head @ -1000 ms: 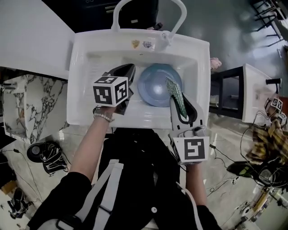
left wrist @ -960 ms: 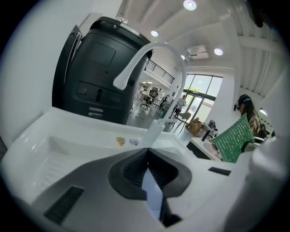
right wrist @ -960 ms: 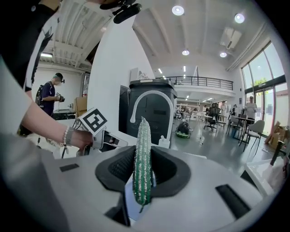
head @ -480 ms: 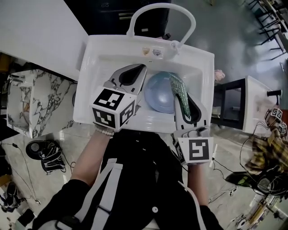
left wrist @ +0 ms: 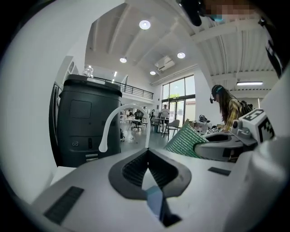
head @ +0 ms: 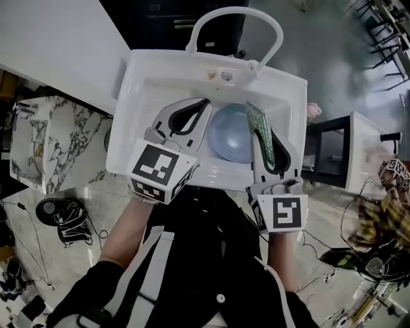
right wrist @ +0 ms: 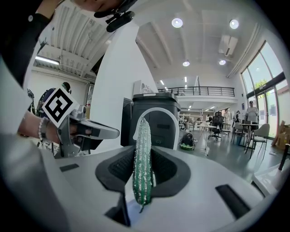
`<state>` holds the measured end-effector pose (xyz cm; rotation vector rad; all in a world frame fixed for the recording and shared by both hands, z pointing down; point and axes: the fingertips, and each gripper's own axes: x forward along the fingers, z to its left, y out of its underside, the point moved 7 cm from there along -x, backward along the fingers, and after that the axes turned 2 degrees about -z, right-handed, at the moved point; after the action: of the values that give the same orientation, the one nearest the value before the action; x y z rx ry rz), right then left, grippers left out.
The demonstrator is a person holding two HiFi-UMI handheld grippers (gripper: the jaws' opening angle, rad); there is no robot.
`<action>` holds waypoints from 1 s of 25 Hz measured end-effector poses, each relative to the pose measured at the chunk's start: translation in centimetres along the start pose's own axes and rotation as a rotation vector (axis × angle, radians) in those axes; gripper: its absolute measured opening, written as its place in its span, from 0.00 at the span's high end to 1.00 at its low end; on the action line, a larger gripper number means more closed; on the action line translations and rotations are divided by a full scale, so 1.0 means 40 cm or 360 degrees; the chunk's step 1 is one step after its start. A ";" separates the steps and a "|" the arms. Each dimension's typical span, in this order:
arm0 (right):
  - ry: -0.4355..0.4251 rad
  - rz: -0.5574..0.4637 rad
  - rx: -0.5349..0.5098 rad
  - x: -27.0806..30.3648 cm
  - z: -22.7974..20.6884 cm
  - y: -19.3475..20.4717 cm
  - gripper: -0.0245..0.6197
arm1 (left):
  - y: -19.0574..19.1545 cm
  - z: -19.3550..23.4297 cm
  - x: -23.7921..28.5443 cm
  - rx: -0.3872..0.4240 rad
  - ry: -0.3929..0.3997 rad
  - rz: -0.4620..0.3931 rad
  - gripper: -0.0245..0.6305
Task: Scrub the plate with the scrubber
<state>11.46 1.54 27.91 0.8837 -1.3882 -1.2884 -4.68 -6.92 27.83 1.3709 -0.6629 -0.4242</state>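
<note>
A round blue plate lies flat in the white sink. My right gripper is shut on the green scrubber, which stands edge-on between the jaws and reaches over the plate's right rim. My left gripper hovers over the plate's left side, shut with nothing between its jaws. In the left gripper view a sliver of the blue plate shows under the jaws, with the scrubber to the right.
A white arched faucet stands at the sink's far edge, with a black bin behind it. A marble stand and a white counter are at the left. A dark side table is at the right.
My left gripper has lifted toward the head camera and drawn back toward the sink's near edge. The right gripper and scrubber have slid from over the plate to its right rim.
</note>
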 end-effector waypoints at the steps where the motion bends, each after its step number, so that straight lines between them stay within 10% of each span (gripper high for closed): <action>1: -0.0009 -0.0006 -0.0003 0.000 0.001 0.000 0.81 | -0.001 -0.005 -0.001 0.0018 0.0006 0.0001 0.96; 25: -0.0115 0.0006 -0.0093 0.007 0.034 -0.001 0.81 | 0.012 -0.024 -0.023 0.0013 0.0049 0.0029 0.96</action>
<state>10.09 1.62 28.03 0.8013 -1.4003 -1.3628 -4.80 -5.53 28.07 1.3758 -0.6516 -0.3856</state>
